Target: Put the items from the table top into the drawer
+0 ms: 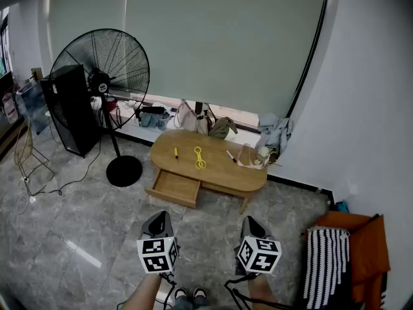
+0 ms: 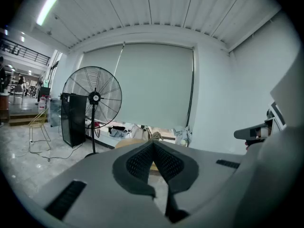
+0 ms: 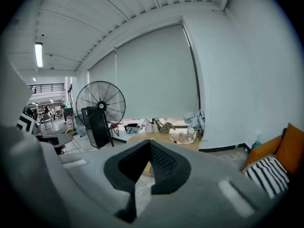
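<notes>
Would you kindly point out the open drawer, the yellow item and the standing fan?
open drawer [image 1: 175,185]: head view, its bare inside floor
yellow item [image 1: 200,157]: head view, its middle
standing fan [image 1: 98,81]: head view, its hub

Low oval wooden bench stands on a grey marbled floor, close to the wall. One drawer is pulled out at its front left. On top, left to right:
- short yellow stick-like item
- yellow looped item, kind unclear
- dark pen-like item, lying aslant
- pale see-through bag or basket at the right end, just beside the pen-like item

The first three lie apart from one another.
</notes>
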The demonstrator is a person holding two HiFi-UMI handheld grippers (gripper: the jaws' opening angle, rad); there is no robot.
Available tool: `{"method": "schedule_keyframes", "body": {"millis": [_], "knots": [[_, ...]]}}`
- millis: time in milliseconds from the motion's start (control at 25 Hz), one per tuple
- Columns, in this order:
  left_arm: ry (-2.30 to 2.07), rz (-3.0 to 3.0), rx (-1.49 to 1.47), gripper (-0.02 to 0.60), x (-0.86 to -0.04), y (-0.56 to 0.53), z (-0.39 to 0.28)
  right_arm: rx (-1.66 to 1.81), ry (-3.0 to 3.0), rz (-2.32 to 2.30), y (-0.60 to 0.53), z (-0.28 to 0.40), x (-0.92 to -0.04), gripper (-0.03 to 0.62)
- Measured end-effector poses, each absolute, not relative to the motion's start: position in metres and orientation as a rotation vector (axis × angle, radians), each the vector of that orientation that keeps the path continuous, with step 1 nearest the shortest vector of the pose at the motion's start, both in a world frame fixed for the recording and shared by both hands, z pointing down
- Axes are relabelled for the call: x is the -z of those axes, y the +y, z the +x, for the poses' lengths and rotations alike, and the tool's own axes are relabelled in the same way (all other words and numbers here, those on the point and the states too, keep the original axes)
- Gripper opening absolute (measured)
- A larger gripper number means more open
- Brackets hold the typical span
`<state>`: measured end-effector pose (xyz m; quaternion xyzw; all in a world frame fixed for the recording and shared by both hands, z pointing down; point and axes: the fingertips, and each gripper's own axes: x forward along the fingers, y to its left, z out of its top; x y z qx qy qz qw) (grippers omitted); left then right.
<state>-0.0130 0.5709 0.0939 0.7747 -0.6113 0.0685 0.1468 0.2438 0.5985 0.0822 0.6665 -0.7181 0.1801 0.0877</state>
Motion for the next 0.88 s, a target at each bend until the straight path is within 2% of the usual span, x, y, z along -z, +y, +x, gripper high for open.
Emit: {"method": "schedule_keyframes", "body": {"millis": [880], "knots": [[-1.658, 2.239, -0.264, -0.005, -0.126, 0.532, -0.013, -0.718, -2.061, 2.03, 0.578, 0.252, -0.118, 0.006]]}}
